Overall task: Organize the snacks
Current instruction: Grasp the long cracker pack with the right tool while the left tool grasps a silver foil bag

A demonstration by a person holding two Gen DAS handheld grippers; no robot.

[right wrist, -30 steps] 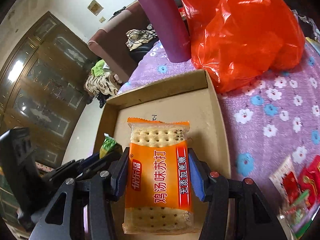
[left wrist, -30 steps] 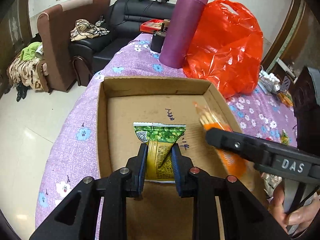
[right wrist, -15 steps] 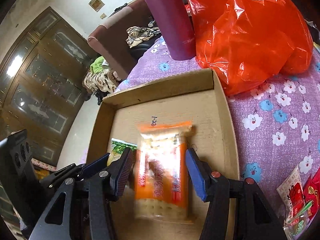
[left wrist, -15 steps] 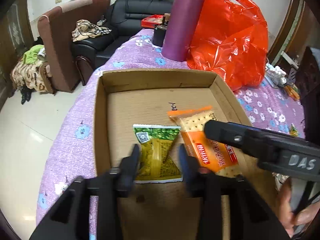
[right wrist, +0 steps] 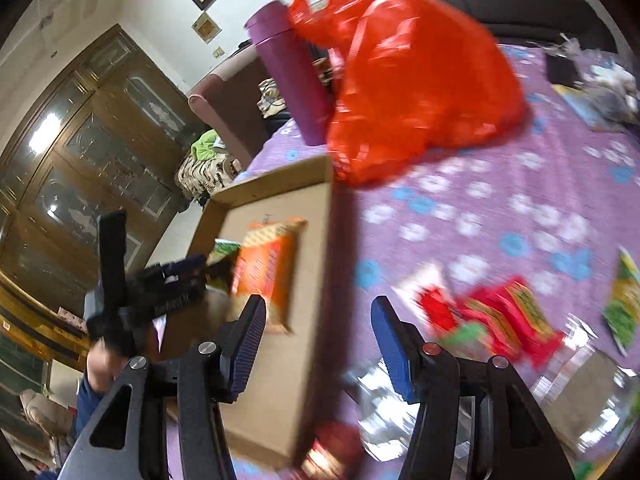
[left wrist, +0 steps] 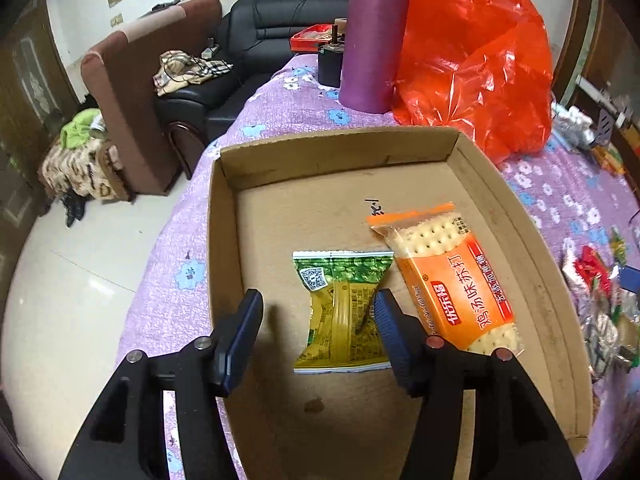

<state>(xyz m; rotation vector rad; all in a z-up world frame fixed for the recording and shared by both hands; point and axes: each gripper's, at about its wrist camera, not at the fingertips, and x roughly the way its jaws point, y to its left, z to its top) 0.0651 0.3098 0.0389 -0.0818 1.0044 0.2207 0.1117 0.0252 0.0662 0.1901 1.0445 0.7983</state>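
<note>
Fingers [left wrist: 240, 332] of the left gripper [left wrist: 318, 330], just opened, stand apart over the green packet [left wrist: 344, 312] beside the cracker pack [left wrist: 448, 280] in the cardboard box [left wrist: 224, 240]; right gripper [right wrist: 318, 344] open, empty; loose snacks [right wrist: 492, 312] on the tablecloth [right wrist: 480, 208] remain.

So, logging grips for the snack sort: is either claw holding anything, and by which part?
Nothing is held. The left claw has just been opening, its pads off the green packet between them. The right claw is open and empty.
</note>
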